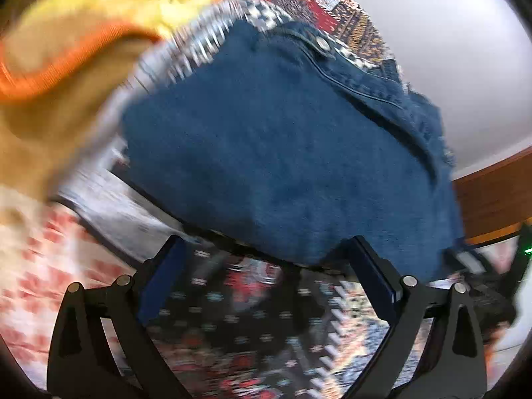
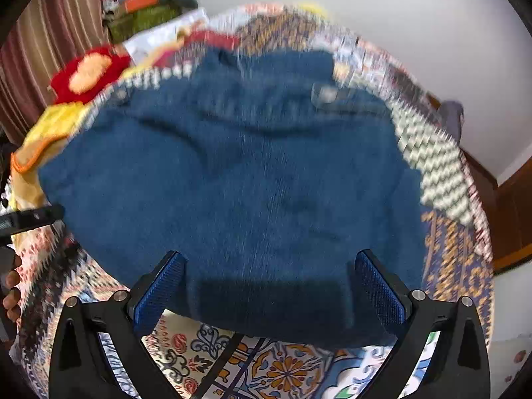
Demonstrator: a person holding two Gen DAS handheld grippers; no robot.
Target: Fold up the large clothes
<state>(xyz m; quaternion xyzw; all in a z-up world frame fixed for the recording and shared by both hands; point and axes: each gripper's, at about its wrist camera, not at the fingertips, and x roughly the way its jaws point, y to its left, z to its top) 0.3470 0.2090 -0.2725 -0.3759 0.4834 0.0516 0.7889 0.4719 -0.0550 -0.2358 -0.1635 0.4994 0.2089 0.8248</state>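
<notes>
Denim garment: fills the middle of both frames, on the patterned bedspread.
Left gripper: fingers spread apart, denim edge lies between the tips.
Right gripper: fingers wide apart, denim fold between them, not pinched.
Yellow garment: upper left, beside the denim.

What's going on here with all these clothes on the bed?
A person with a claw in each hand is folding a blue denim garment lying on a colourful patterned bedspread. Both the left claw and the right claw are open, at the garment's near edge, gripping nothing. A yellow garment with orange trim lies beside it. Both views are motion-blurred.
</notes>
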